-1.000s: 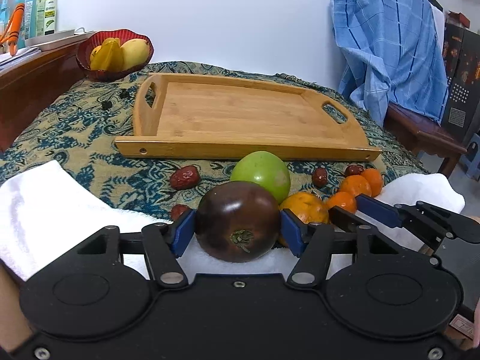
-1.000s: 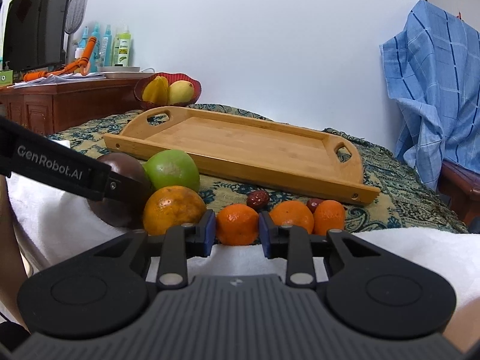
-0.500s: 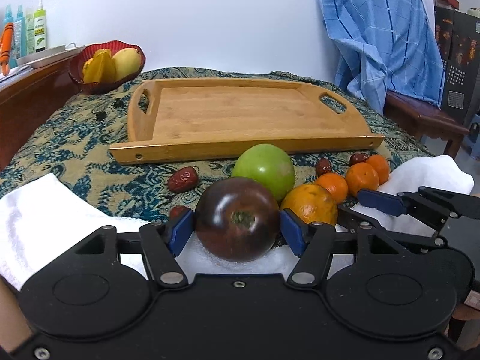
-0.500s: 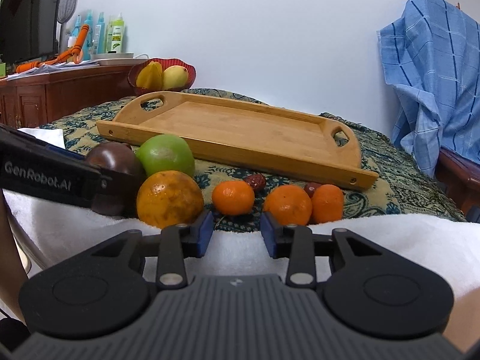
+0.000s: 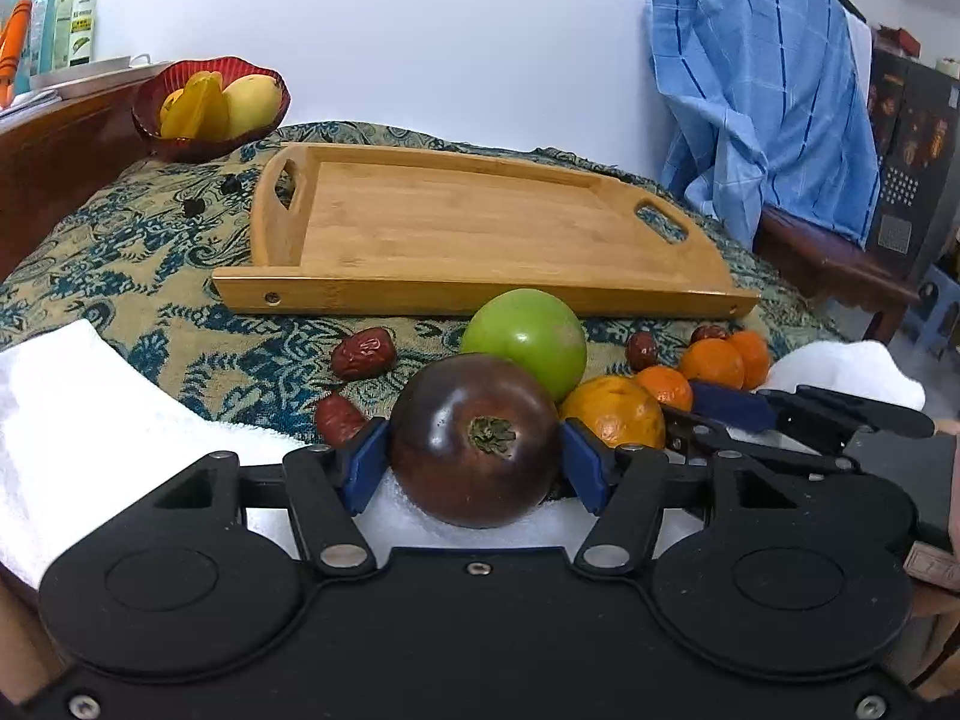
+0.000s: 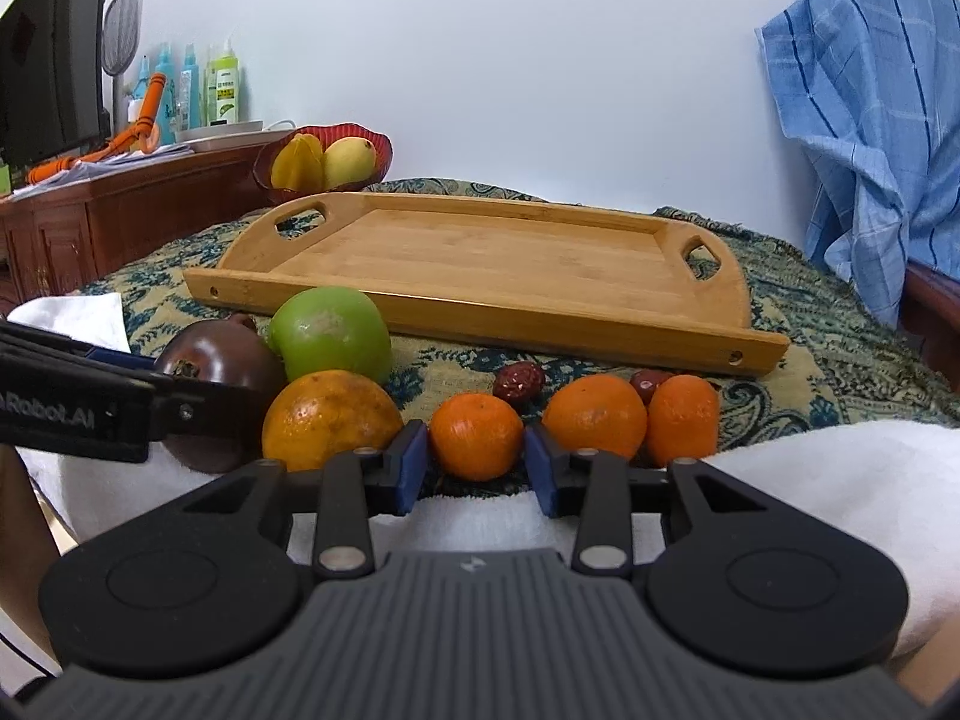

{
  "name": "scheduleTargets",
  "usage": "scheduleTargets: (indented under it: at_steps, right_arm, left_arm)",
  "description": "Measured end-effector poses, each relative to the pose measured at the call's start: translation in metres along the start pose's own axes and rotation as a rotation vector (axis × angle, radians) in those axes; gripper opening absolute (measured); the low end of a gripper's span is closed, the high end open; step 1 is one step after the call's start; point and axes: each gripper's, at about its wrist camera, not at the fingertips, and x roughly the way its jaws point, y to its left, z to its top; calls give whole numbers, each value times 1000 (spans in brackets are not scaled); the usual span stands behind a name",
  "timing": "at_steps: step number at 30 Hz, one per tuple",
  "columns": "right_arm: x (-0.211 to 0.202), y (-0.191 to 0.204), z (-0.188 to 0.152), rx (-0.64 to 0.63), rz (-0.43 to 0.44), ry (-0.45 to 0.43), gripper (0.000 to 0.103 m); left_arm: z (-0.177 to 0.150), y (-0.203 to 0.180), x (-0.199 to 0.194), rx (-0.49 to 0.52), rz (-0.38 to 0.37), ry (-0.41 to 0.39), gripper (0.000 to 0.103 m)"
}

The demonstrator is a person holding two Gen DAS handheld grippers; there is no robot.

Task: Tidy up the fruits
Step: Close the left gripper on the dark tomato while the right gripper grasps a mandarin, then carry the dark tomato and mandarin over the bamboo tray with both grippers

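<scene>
Fruit sits low in the left wrist view: the left gripper (image 5: 474, 459) clamps a dark tomato (image 5: 474, 441), stem facing the camera, tray (image 5: 480, 300) beyond. In the right wrist view, lower centre, the right gripper (image 6: 477, 468) is closing around a small orange (image 6: 477, 435), pads seemingly not yet pressing.

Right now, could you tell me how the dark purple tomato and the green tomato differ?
The dark purple tomato is glossy and near black, while the green tomato is a pale matte green. The dark one sits between the left gripper pads on the white towel; the green one lies free on the patterned cloth behind it. The dark one's stem end faces the left wrist camera; the green one's is hidden. Both are round, similar in size, and outside the wooden tray.
</scene>
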Motion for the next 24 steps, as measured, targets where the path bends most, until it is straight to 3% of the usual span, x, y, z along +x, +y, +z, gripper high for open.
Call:
scheduleTargets:
  at_steps: [8,24]
  right_arm:
    - [4,-3,4,20,12,12,39]
    - [-27,-7,19,35,-32,-94,38]
  left_arm:
    - [3,-2,-5,-17,21,-5,59]
    - [21,-10,-27,28,65,-44,59]
